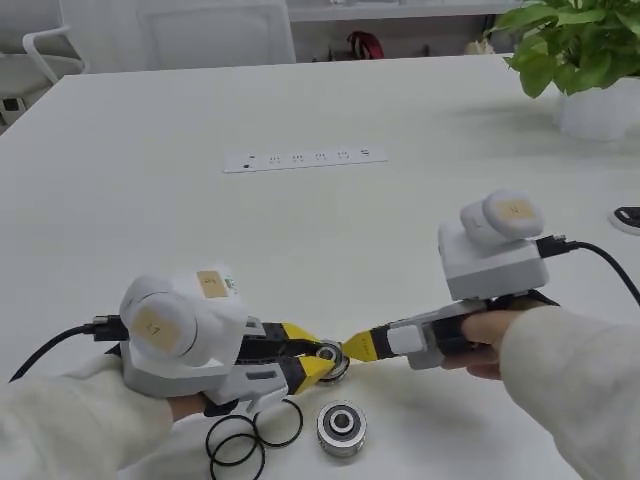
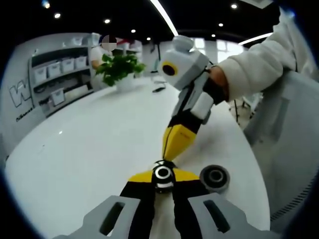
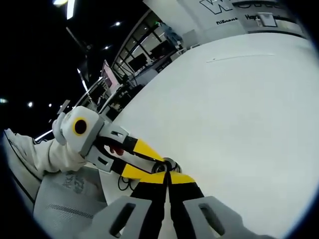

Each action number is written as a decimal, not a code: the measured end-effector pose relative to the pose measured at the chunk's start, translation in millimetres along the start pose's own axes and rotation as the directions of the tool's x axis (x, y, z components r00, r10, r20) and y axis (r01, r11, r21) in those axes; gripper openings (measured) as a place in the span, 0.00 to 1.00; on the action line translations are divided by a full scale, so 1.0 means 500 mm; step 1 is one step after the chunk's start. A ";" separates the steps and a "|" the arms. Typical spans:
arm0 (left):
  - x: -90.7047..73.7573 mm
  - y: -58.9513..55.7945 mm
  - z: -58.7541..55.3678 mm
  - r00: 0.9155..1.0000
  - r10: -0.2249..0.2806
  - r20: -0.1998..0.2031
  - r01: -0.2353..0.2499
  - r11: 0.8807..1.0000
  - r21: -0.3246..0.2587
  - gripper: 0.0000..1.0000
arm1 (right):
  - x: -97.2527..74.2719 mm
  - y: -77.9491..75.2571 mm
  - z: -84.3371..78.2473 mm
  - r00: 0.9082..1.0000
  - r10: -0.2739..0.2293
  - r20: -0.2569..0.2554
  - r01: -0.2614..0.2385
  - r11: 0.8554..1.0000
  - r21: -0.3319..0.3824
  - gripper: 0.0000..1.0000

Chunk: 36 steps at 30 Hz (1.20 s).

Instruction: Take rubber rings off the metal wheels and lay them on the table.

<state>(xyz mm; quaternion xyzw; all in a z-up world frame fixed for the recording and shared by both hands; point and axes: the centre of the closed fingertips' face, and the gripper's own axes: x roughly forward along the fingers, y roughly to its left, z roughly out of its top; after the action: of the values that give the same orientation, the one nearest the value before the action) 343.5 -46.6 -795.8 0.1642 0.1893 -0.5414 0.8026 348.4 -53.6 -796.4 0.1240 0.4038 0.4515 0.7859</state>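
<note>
- Wheel [image 1: 331, 362], metal, clamped between yellow jaws of left gripper [image 2: 163, 175], lifted just off table [image 1: 400, 230].
- Right gripper [image 3: 168, 175]: jaws pressed together, tips touching that wheel at 3 o'clock; ring pinched or not, cannot tell.
- Second wheel [image 1: 341, 427]: flat on table, 6 o'clock of held one.
- Rubber rings [image 1: 252, 430]: three, overlapping, on table at 7 o'clock.

A white power strip [image 1: 304, 159] lies flat at mid-view. A leafy plant [image 1: 575, 40] in a white pot [image 1: 598, 108] stands at the far right, with a dark round item [image 1: 628, 217] nearer, at the right edge. A white chair [image 1: 45, 60] sits far left. Shelves [image 2: 57, 74] with white bins line the wall.
</note>
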 end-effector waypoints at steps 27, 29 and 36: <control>0.000 -0.001 -0.001 1.000 0.002 0.003 -0.002 1.000 -0.001 0.13 | 0.002 0.016 0.011 0.999 0.031 0.011 -0.031 0.999 -0.017 0.00; 0.000 -0.001 -0.001 1.000 0.002 0.003 -0.002 1.000 -0.001 0.13 | 0.002 0.016 0.012 0.999 0.033 0.012 -0.033 0.999 -0.019 0.00; 0.000 -0.002 -0.001 1.000 0.002 0.005 -0.002 1.000 0.000 0.13 | 0.000 0.022 0.016 0.999 0.038 0.013 -0.038 0.999 -0.024 0.00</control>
<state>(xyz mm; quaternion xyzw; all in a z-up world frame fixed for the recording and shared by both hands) 342.6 -46.5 -796.1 0.1629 0.1869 -0.5408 0.8038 347.7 -46.0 -785.4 0.1255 0.3906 0.4701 0.7814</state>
